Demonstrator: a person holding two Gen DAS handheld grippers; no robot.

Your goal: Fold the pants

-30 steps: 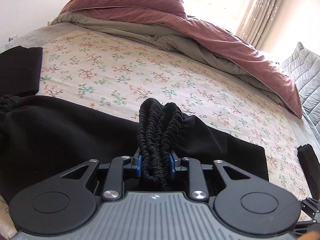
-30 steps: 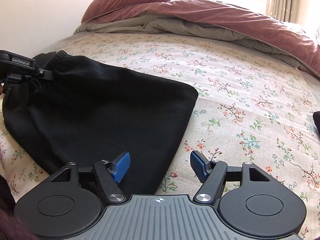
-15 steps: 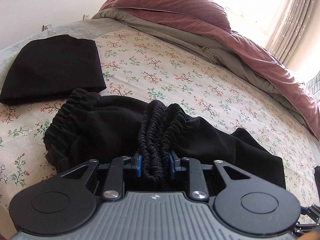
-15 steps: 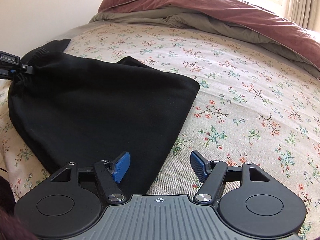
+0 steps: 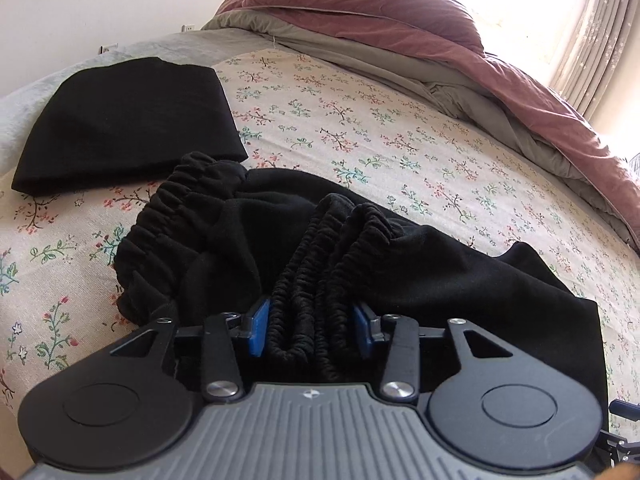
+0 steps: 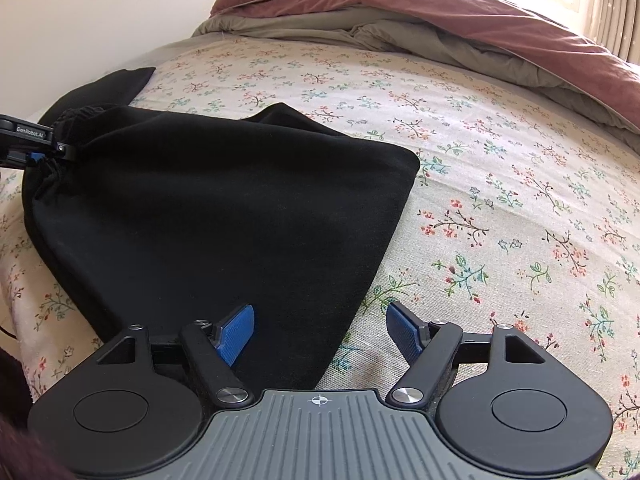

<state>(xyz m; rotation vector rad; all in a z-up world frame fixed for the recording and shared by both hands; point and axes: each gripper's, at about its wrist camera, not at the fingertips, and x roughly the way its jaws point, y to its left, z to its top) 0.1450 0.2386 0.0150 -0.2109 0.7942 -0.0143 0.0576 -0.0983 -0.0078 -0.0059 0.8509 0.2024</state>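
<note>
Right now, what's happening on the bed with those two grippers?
A person is folding black fabric pants on the floral bedsheet. The left gripper has the bunched elastic waistband between its fingers, and its jaws are opening to let go. The right gripper is open and opening further, over the pants' near corner, gripping nothing. Another folded black garment lies beyond.

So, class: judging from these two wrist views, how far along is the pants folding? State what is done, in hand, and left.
Done: the black pants lie doubled into a compact block on the floral bedsheet. In hand: the left gripper is opening, the bunched elastic waistband between its jaws; the right gripper is opening too, nothing held. Left: probably flattening the waistband and placing them by the folded black garment.
</note>
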